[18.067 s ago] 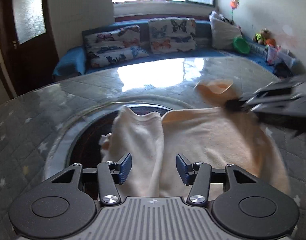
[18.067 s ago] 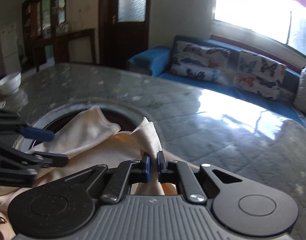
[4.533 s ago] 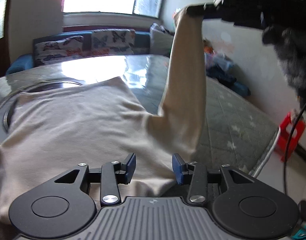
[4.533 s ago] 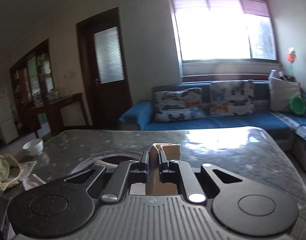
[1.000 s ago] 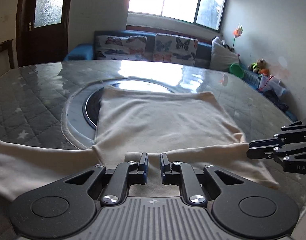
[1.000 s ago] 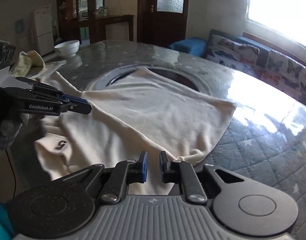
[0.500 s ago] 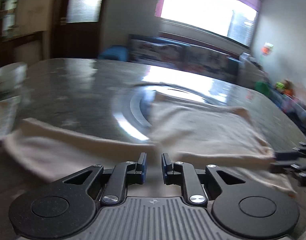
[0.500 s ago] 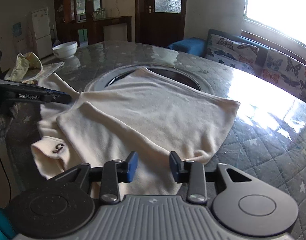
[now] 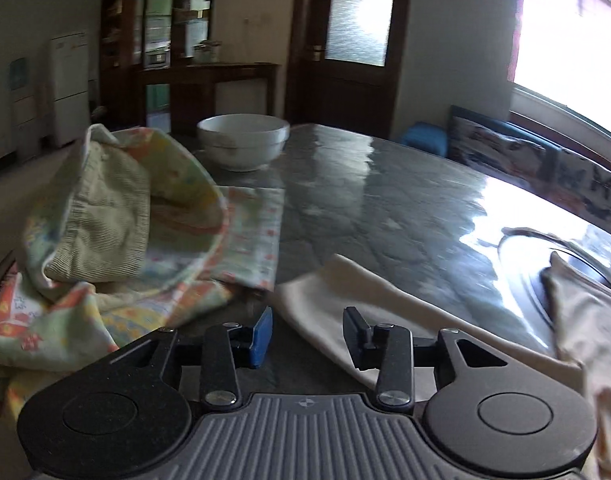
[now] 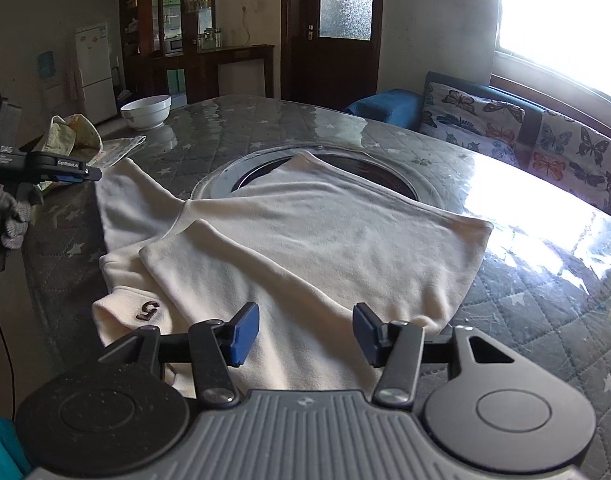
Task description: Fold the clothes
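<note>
A cream shirt (image 10: 313, 240) lies spread flat on the quilt-covered table (image 10: 545, 300), its upper edge over a round dark inset (image 10: 329, 164); one sleeve (image 9: 369, 300) stretches out to the side, and a cuff bearing a dark "5" (image 10: 147, 309) is folded near the table's edge; the right gripper (image 10: 305, 334) hovers low over the shirt's near hem, jaws wide and holding nothing; the left gripper (image 9: 307, 334) sits at the sleeve's end, jaws likewise wide and empty; beside it lie a crumpled patterned cloth (image 9: 117, 216) and a white bowl (image 9: 243, 142).
</note>
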`<state>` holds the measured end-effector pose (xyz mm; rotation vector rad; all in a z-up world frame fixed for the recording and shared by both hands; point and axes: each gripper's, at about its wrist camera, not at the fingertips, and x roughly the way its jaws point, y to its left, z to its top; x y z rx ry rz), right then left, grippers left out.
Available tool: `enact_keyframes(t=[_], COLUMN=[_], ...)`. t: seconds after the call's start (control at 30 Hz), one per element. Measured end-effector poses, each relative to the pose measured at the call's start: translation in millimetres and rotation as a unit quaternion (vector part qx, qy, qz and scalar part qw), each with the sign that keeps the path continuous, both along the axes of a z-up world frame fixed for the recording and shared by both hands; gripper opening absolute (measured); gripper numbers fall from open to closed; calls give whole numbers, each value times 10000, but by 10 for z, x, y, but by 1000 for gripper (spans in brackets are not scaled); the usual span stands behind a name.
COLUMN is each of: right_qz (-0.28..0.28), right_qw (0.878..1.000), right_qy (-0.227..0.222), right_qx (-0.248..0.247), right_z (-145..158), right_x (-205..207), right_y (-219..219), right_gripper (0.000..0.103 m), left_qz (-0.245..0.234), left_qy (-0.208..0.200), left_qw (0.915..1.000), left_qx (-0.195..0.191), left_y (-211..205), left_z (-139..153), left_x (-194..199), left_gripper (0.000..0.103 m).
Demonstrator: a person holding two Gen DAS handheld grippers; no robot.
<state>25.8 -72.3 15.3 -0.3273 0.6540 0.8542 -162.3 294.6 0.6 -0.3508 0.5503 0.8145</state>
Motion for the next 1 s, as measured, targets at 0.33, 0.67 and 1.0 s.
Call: enact_keyframes(t=[0.33,0.67,1.0], right_qz=[-10,-113,-362], right_qw=[10000,9997,9980], right_qy=[-3,-104,-235], right_qx=[4,170,465], right_z=[6,81,168], right_x=[-47,-84,-122], right_y=[2,-47,-281], right_gripper=[54,54,54], left_qz=[63,-462,-2209], left_qy=[-48,-822,-1469], left_qw=[9996,9937,9602], left_qx=[-254,-602,-876], left_y=[241,76,-868], left_z=[-114,170,775], left_x=[129,117,424], left_gripper=[31,6,6])
